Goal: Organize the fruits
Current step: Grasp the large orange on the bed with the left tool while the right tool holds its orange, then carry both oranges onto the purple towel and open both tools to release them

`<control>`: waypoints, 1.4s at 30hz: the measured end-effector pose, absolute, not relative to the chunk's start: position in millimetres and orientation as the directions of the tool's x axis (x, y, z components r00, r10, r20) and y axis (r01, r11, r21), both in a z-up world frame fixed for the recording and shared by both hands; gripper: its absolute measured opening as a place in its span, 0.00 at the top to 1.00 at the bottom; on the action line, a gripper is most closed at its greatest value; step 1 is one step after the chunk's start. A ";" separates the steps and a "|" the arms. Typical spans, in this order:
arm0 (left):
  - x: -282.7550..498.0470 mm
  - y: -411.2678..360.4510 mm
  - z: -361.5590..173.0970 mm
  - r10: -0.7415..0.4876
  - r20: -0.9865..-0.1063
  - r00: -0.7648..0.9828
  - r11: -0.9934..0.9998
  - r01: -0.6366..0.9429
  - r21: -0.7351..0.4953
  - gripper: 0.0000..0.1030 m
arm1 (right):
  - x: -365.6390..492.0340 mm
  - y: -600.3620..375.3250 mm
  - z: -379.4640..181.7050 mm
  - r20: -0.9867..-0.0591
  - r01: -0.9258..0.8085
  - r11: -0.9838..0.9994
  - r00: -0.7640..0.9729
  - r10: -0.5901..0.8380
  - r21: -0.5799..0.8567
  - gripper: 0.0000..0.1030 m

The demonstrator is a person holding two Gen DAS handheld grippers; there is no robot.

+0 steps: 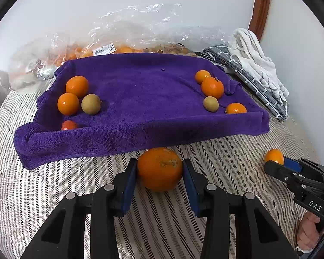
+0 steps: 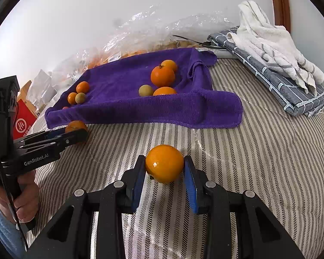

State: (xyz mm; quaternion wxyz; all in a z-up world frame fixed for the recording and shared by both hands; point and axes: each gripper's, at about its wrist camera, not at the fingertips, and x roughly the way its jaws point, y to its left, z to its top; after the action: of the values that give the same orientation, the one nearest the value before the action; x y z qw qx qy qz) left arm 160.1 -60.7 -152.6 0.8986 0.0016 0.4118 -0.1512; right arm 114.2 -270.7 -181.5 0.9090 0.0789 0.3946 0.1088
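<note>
On the left, the left gripper (image 1: 159, 170) has its blue-padded fingers (image 1: 129, 181) on either side of a large round orange with a scarred peel (image 1: 159, 168), which sits on the striped bedcover (image 1: 54, 194) just in front of the purple towel-lined tray (image 1: 140, 133). The fingers are apart, flanking the fruit closely; whether the pads actually touch the peel I cannot tell. That tray looks like the collecting spot: oranges and two greenish-brown round fruits already sit in clusters at its left and right ends.

Over to the right, the right gripper (image 2: 164, 168) brackets a smaller smooth orange (image 2: 164, 164), also on the bedcover, in front of the tray's right end. Its fingers (image 2: 189, 179) stand apart too, a sliver of gap showing beside the right pad. Both fruits lie squarely between the fingers, centred for a squeeze.
</note>
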 end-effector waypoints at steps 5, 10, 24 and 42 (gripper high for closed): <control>156.3 -53.3 -146.7 -0.279 -0.710 0.647 0.956 0.258 -0.140 0.62 | 113.2 -271.6 -180.6 -0.696 -0.128 0.964 0.671 0.257 0.233 0.66; 155.1 -37.5 -139.1 -0.277 -0.676 0.683 0.960 0.218 -0.174 0.62 | 112.0 -275.3 -180.1 -0.693 -0.107 0.965 0.678 0.247 0.240 0.66; 156.3 6.3 -126.3 -0.188 -0.615 0.766 0.975 0.070 -0.211 0.62 | 106.4 -279.1 -179.3 -0.687 -0.072 0.968 0.692 0.223 0.241 0.66; 152.8 14.6 -122.9 -0.160 -0.600 0.783 0.979 0.049 -0.198 0.62 | 105.5 -278.1 -178.6 -0.681 -0.072 0.967 0.697 0.223 0.243 0.66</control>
State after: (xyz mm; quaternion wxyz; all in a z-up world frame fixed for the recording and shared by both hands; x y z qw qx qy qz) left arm 152.8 14.6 -122.9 0.9404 -0.0859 0.3244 -0.0557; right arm 105.5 -278.1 -178.6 0.9158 0.0992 0.3808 0.0806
